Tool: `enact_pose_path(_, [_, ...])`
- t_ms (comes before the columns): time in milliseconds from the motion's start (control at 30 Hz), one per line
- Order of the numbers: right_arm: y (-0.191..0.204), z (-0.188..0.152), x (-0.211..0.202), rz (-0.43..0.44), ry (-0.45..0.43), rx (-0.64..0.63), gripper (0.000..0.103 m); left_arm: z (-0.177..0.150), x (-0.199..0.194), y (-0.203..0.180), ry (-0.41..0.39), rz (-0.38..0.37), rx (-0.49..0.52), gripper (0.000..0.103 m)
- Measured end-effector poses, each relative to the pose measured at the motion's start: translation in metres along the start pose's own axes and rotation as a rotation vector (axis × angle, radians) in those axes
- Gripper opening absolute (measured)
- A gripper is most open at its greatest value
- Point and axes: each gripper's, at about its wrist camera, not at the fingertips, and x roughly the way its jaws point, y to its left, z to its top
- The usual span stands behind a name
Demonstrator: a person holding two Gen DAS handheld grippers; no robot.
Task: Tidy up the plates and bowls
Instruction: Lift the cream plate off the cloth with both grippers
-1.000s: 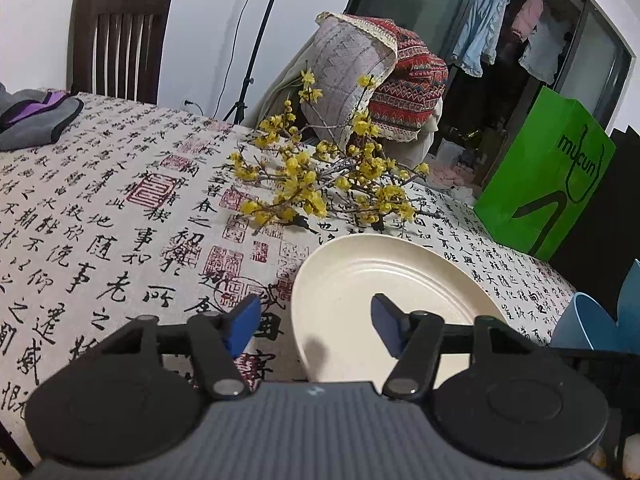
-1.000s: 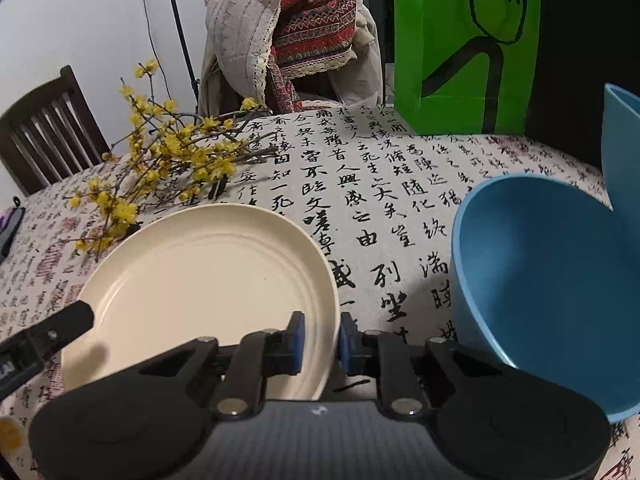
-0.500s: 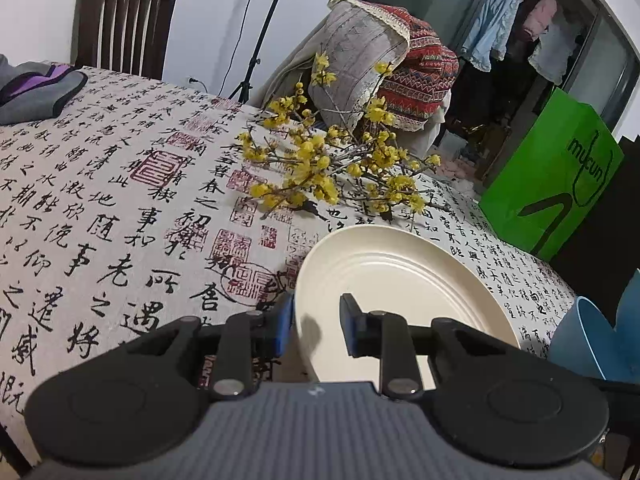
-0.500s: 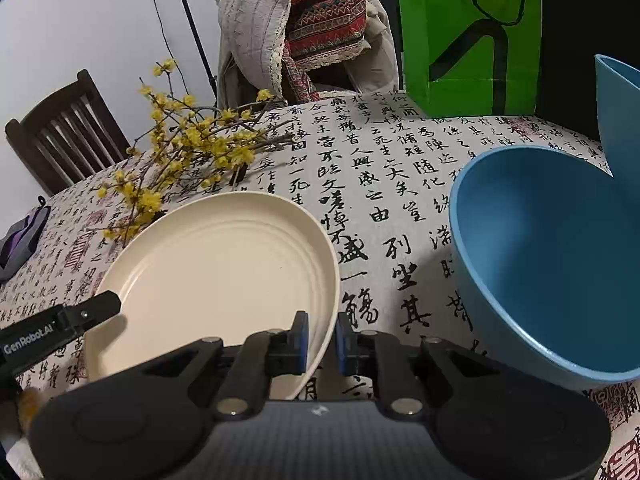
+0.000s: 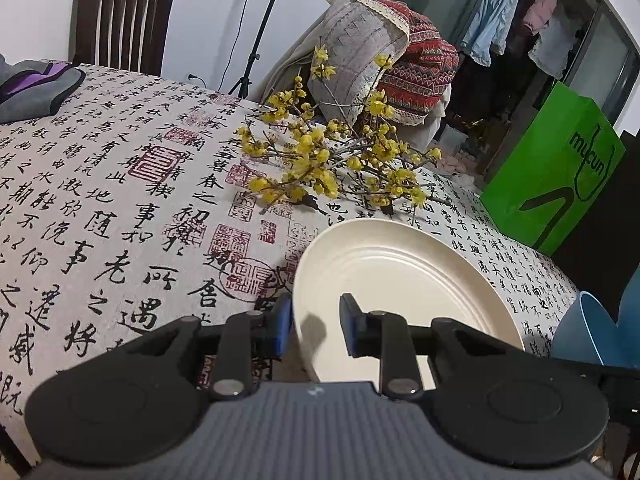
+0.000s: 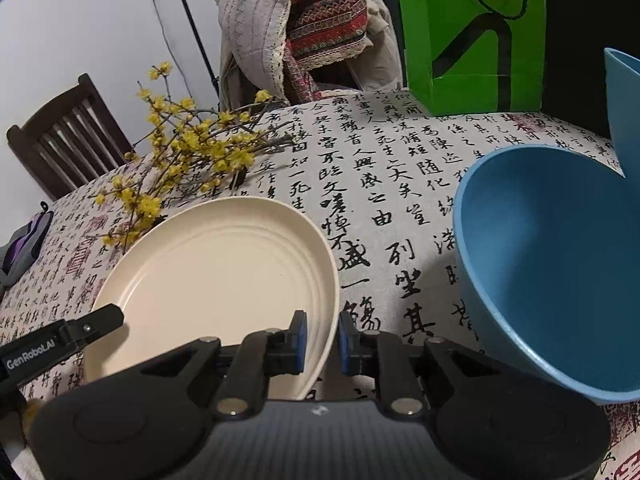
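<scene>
Over calligraphy tablecloth (image 5: 120,208), both grippers angled down, clamping cream plate (image 5: 400,276)

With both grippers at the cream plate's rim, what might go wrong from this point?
1. The right gripper pinches only the thin rim of the cream plate; the plate may tilt or slip.
2. The left gripper, jaws just closed in, straddles the opposite rim; uneven lifting could twist the plate.
3. The blue bowl and the yellow flower branches sit close; a swing could knock them.

Two close, down-tilted wrist views from opposite rims of one shared plate (image 5: 400,272).
</scene>
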Motion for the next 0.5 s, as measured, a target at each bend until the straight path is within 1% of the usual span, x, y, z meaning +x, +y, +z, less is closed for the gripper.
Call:
enact_pose_path(133, [-0.0010, -0.0019, -0.0010, 0.005, -0.011, 0.003, 0.014, -0.0003, 0.0001, -0.0011, -0.002, 0.006, 0.012, 0.025])
enact_pose_path(500, [0.0018, -0.0076, -0.0096, 0.009, -0.040, -0.014, 0.014, 0.0012, -0.0076, -0.0056, -0.023, 0.025, 0.043, 0.025])
